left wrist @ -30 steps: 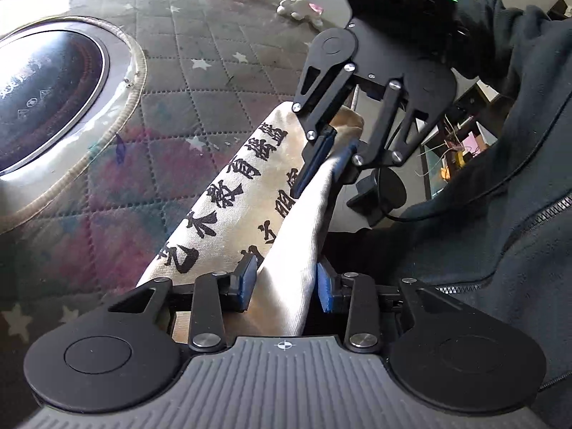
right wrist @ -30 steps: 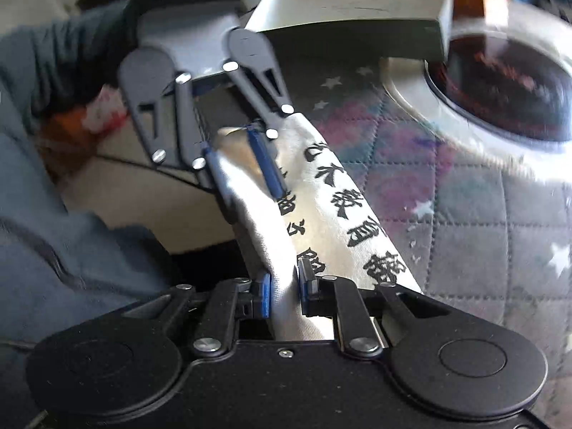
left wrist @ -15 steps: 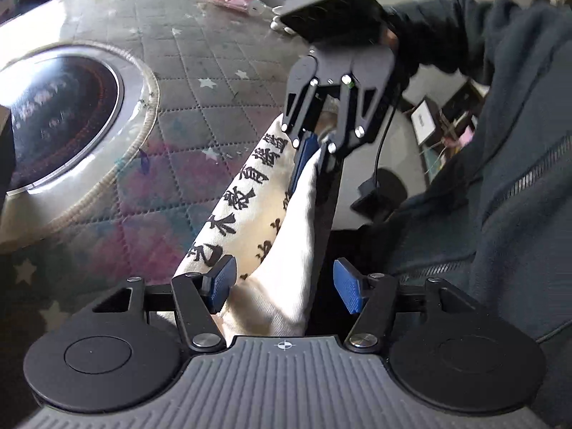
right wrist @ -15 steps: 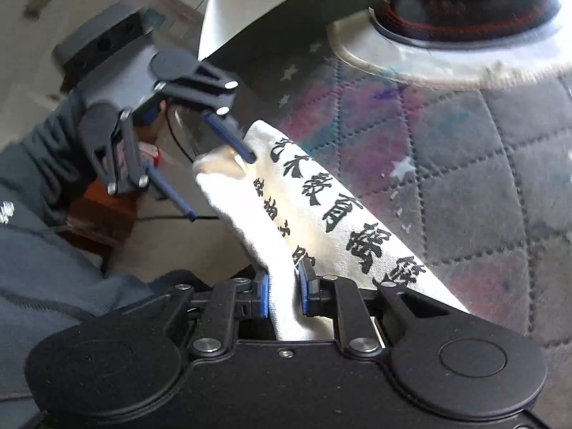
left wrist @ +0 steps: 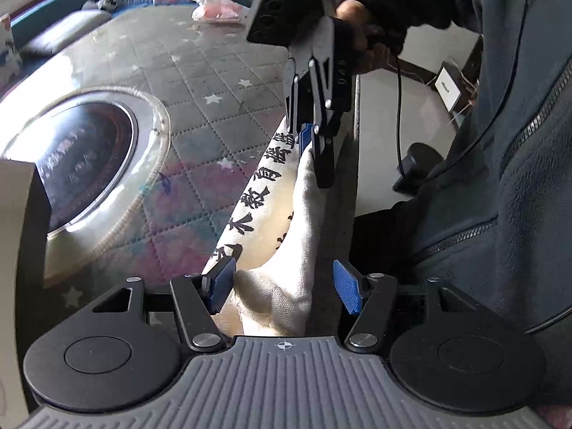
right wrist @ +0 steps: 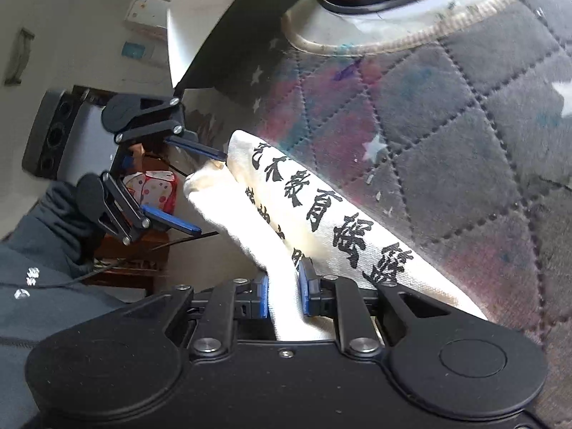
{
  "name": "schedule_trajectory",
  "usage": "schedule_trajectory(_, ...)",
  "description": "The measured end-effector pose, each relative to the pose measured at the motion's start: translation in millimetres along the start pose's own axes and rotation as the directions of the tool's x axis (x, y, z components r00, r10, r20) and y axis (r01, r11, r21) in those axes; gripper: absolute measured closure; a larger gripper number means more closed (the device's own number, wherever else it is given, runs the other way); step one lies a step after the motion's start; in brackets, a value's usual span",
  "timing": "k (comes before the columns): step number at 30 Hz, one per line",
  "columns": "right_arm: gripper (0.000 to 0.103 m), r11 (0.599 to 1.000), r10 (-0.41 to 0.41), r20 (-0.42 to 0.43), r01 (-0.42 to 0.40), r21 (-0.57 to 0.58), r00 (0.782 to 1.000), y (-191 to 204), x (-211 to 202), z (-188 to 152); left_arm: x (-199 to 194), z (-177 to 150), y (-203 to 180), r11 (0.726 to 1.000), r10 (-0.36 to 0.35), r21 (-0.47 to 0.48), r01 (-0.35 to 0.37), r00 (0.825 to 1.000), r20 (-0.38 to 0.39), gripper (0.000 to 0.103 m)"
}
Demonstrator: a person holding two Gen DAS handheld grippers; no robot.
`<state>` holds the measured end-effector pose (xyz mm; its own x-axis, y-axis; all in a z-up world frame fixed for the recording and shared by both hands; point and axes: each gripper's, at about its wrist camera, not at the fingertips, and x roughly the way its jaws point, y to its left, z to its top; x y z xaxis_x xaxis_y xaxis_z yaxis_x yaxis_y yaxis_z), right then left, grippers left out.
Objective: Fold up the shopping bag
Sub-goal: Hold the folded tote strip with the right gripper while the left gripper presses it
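Note:
The shopping bag (left wrist: 264, 193) is cream canvas with black characters, folded into a long narrow strip along the table's near edge. My left gripper (left wrist: 282, 279) stands open around one end of the strip. Its left pad (left wrist: 221, 282) is at the cloth and its right pad (left wrist: 345, 289) is clear of it. From the right wrist view the left gripper (right wrist: 207, 191) shows wide jaws just off the bag's end (right wrist: 211, 182). My right gripper (right wrist: 284, 286) is shut on the other end of the bag (right wrist: 321, 221), seen also as the right gripper (left wrist: 311, 150) pinching cloth.
The table wears a quilted grey cover with stars (left wrist: 200, 82). A round dark cooktop under a glass ring (left wrist: 82, 157) sits at its middle. A pale box (left wrist: 21, 221) stands beside it. Plastic bags (left wrist: 218, 9) lie at the far end. The person's dark jacket (left wrist: 500, 178) fills the right side.
The left jaws, shut on the bag a second ago, have opened and let go of it. The left gripper has drawn back and up. The right gripper has rolled and sunk, still pinching the bag.

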<state>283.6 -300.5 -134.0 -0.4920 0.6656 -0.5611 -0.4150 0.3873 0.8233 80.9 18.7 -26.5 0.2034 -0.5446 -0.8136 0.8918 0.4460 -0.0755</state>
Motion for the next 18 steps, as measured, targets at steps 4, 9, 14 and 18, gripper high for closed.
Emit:
schedule_trajectory(4,0.085,1.000,0.002,-0.012,-0.002,0.016,1.000,-2.3,2.3,3.4,-9.5,3.8,-4.2,1.000,-0.006,0.027,0.005,1.000,0.021,0.044)
schedule_trajectory(9,0.085,1.000,0.000,-0.011,0.000,0.016,1.000,-2.9,0.6,3.9,3.1,-1.3,-16.6,0.992,0.062,0.111,-0.057,0.997,-0.041,0.051)
schedule_trajectory(14,0.085,1.000,0.007,-0.011,-0.007,0.031,1.000,-5.2,1.4,5.0,6.7,-3.6,-26.1,0.982,0.122,0.153,-0.114,0.991,-0.048,0.063)
schedule_trajectory(18,0.085,0.999,0.012,-0.018,-0.012,0.048,1.000,-7.4,2.2,8.1,13.2,-1.6,-14.9,0.995,0.093,0.053,-0.089,0.992,-0.084,0.070)
